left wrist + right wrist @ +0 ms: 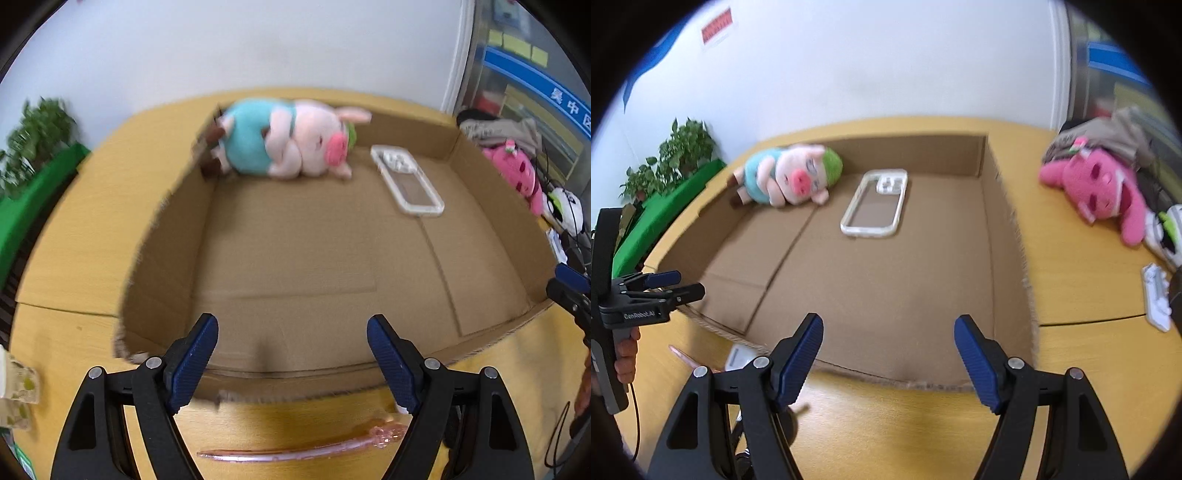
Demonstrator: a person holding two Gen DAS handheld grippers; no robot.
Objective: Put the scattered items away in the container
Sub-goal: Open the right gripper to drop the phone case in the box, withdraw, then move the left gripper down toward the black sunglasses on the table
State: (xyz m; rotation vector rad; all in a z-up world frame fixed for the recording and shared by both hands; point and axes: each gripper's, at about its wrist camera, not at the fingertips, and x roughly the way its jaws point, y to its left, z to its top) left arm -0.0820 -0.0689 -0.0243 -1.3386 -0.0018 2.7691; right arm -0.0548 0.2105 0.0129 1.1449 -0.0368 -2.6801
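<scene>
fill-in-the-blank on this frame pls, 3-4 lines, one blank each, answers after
1. Inside the cardboard box, beside the clear phone case, lies a plush ____.
2. The pink plush lies ____ the box, on the table.
3. Both the left gripper and the right gripper have their jaws ____, with nothing between them.
4. The pink toy sword lies on the ____ in front of the box.

Answers: pig; outside; open; table

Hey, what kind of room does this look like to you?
Probably an office or lab corner: a light wooden table, potted plants against a plain white wall, and a glass door with sticky notes.
</scene>
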